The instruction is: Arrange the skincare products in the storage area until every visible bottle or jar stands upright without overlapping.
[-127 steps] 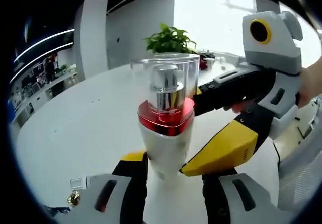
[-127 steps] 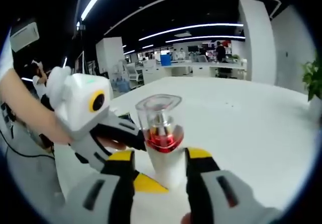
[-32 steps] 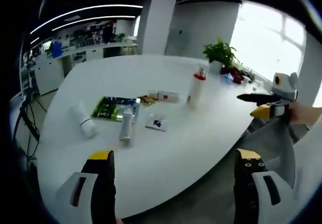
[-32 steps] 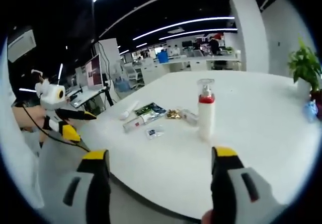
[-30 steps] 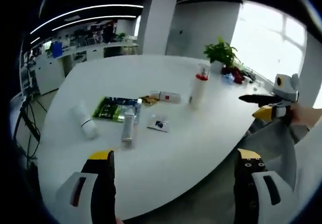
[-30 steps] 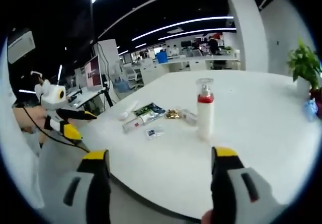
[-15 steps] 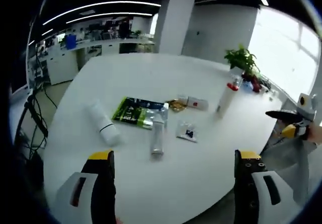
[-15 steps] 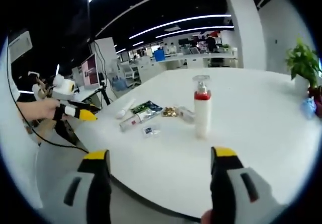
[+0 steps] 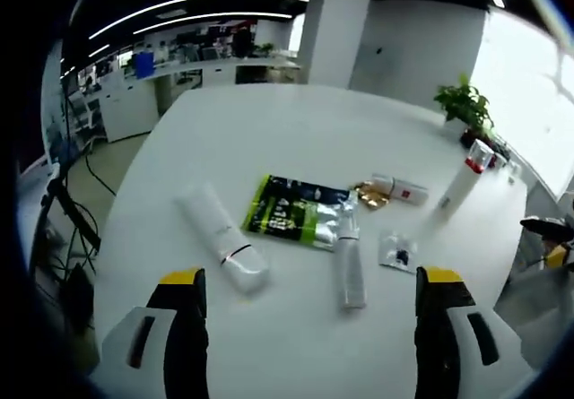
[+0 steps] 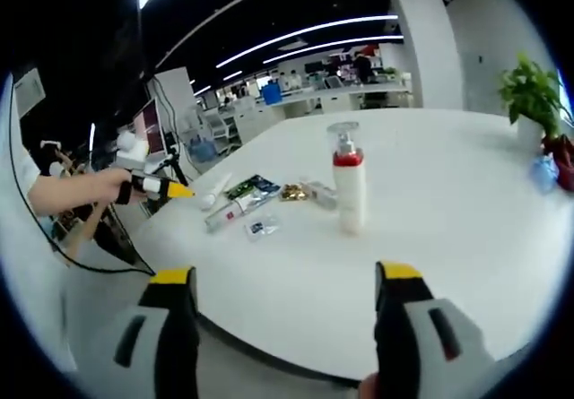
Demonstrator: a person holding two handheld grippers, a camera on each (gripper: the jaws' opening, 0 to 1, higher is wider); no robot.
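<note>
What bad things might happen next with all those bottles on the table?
The white tube and the slim bottle lie on their sides, so they may roll when nudged. The slim bottle's top overlaps the green packet and could drag it. The upright pump bottle is tall and narrow; a bump might topple it.

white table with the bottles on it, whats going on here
A person holds a pair of tongs in each hand, both open and empty above the white table. One pump bottle with a red collar stands upright. A white tube and a slim bottle lie on their sides beside a green packet and a few small sachets. The left tongs face the lying items; the right tongs face the pump bottle.
</note>
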